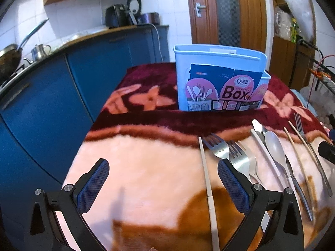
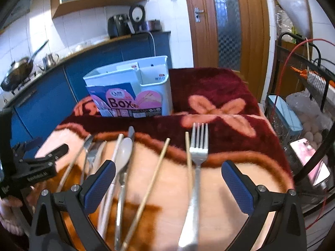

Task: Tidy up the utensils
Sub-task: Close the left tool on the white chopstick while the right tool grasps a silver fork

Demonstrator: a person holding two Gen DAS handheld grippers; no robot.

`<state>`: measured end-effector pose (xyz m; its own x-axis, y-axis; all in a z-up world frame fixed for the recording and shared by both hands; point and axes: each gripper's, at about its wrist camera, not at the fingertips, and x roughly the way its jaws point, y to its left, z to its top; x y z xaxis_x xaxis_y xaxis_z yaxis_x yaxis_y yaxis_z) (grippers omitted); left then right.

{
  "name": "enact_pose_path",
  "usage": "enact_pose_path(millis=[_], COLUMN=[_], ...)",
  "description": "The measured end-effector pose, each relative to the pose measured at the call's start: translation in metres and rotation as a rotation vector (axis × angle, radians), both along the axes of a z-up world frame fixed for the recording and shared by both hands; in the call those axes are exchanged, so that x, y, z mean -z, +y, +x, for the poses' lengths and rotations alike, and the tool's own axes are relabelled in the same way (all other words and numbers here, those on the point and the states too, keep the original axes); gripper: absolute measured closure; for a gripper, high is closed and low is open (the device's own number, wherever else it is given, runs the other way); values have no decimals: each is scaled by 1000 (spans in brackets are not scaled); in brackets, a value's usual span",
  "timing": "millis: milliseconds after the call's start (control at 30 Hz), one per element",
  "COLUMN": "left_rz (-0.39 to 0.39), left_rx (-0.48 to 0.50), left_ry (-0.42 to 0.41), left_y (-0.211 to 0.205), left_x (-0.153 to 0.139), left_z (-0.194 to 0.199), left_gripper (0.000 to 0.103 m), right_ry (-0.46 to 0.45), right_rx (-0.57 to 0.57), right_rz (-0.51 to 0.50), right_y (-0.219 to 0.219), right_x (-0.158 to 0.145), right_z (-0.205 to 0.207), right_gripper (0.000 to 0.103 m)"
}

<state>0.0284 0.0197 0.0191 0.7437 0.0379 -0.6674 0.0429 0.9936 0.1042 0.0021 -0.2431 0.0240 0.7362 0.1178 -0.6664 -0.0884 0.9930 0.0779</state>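
Note:
A light blue utensil box (image 1: 219, 83) with a "Box" label stands at the far side of the blanket-covered table; it also shows in the right wrist view (image 2: 134, 90). Several utensils lie in a row on the blanket: forks (image 1: 217, 148), a grey spoon (image 1: 275, 148), a pale chopstick (image 1: 207, 179). My left gripper (image 1: 163, 173) is open and empty, left of the row. My right gripper (image 2: 167, 177) is open above a steel fork (image 2: 199, 146) and wooden chopsticks (image 2: 155, 173). The spoon (image 2: 123, 152) lies by its left finger.
The pink, brown and maroon flowered blanket (image 1: 146, 167) covers the table. Blue kitchen cabinets (image 1: 52, 96) run along the left with a wok (image 1: 8, 60) and kettle. A wire rack (image 2: 309, 108) with a phone (image 2: 309, 159) and eggs stands right of the table.

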Motion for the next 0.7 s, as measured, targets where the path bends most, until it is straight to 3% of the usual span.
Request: enact_pose_path(millis=[300,400,467,567,633,700], left_rz=[-58,-42,-39,-63,-77,-81], left_rx=[73,107,119,148,159,153], left_ry=[184,226,270,350,388,425], left_y=[2,-3,-5,-8,-10,-11], left_x=[-1,1,4,9,12,16], left_z=[14,15,16,20,22,25], left_gripper=[2,13,31,45,53,56], right_ry=[163,211,251,308,346,378], right_rx=[-8,-15,-24,-46,-53,-45], right_rz=[-66,-57,-36,-28,-28,-18], right_y=[-17,-23,-25,-26,-27,-30], right_x=[-5,-6,-5,-2,1,3], right_z=[15,19,23,28,33,37], right_gripper=[3,11,15,24,30,37])
